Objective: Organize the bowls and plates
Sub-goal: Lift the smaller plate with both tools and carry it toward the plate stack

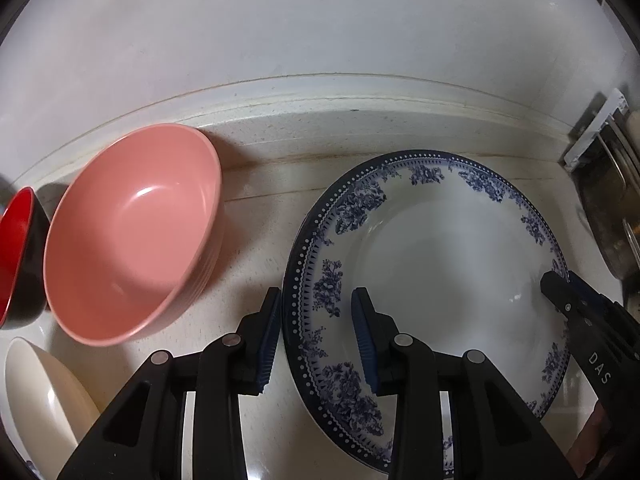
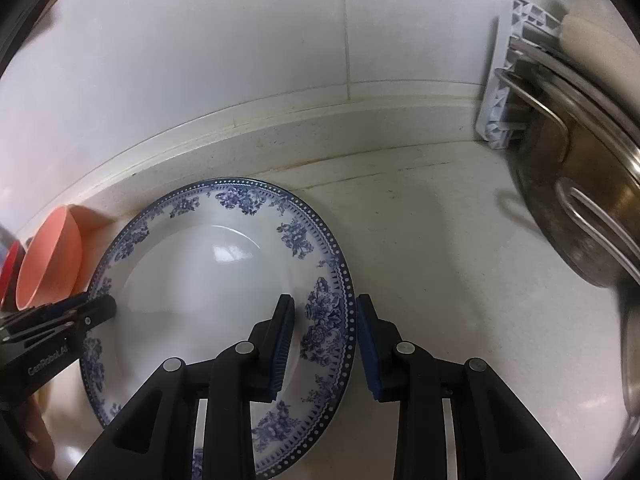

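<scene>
**Squarely astride one plate, both sides at once**

Lying on the pale worktop (image 1: 256, 208) close to the foot of the wall: a white plate (image 1: 440, 272) with blue flower sprays and a dotted dark-blue border.

Set across its left rim: the left gripper (image 1: 318, 340), one blue-padded finger just outside the edge, the other over the flowered band, with the rim between them. Partly closed. Cannot tell whether the pads press on the plate or only stand around it.

Set across the opposite rim: the right gripper (image 2: 324, 344), placed the same way, with the inner finger above the floral band and the outer finger just beside the dotted edge. Again partly closed, and again cannot tell whether truly clamped.

Readable writing: "DAS" in white letters on the black body of the right gripper, seen from the left wrist; "GenRobot.AI" in white along the side of the left gripper, seen from the right wrist. No lettering legible on any dish.

Left of the plate and apart from it: a pink bowl (image 1: 132, 232), upright. Beyond that, at the edge of view, a bowl red inside and black outside (image 1: 20, 256); nearer the camera, a cream bowl (image 1: 44, 400).

Right of the plate, well apart: a metal pot (image 2: 580, 220) with wire handles, beside a white plastic rack (image 2: 500, 92) at the wall.
</scene>
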